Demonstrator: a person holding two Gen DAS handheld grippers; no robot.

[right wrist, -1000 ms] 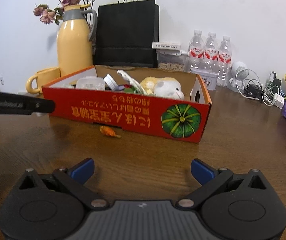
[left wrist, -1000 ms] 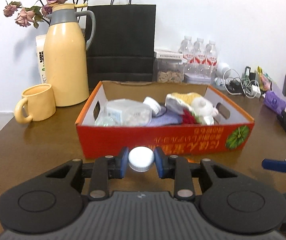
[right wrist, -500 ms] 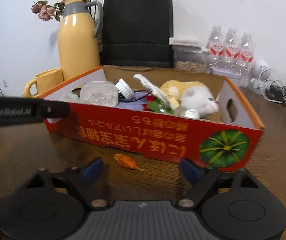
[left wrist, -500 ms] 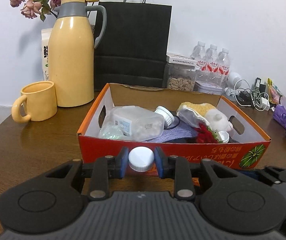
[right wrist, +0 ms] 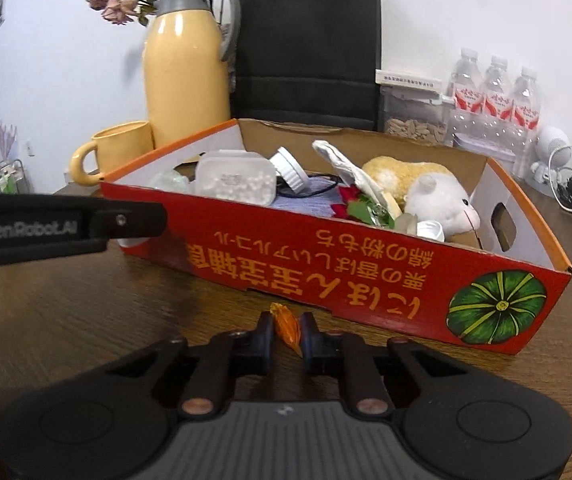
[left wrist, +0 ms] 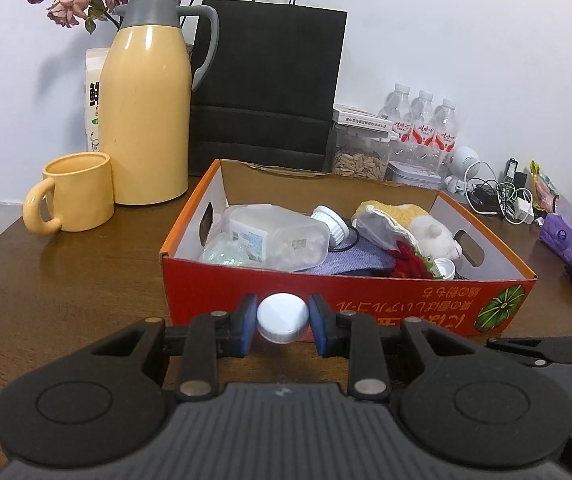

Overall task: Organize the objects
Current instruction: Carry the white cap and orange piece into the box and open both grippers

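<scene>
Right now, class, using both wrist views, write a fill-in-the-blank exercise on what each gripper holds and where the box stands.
1. The left gripper is shut on a white ____.
2. The right gripper pinches a small ____-coloured wrapped piece.
3. The yellow mug stands outside the red ____.

Missing words: cap; orange; box

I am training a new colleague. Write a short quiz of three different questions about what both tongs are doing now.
1. True or false: the left tongs are shut on a white cap.
2. What do the right tongs grip? A) orange wrapped candy B) plush toy C) mug
3. Fill in: both tongs are just in front of the red ____.

Key: 1 true. 2 A, the orange wrapped candy. 3 box, the red box.
</scene>
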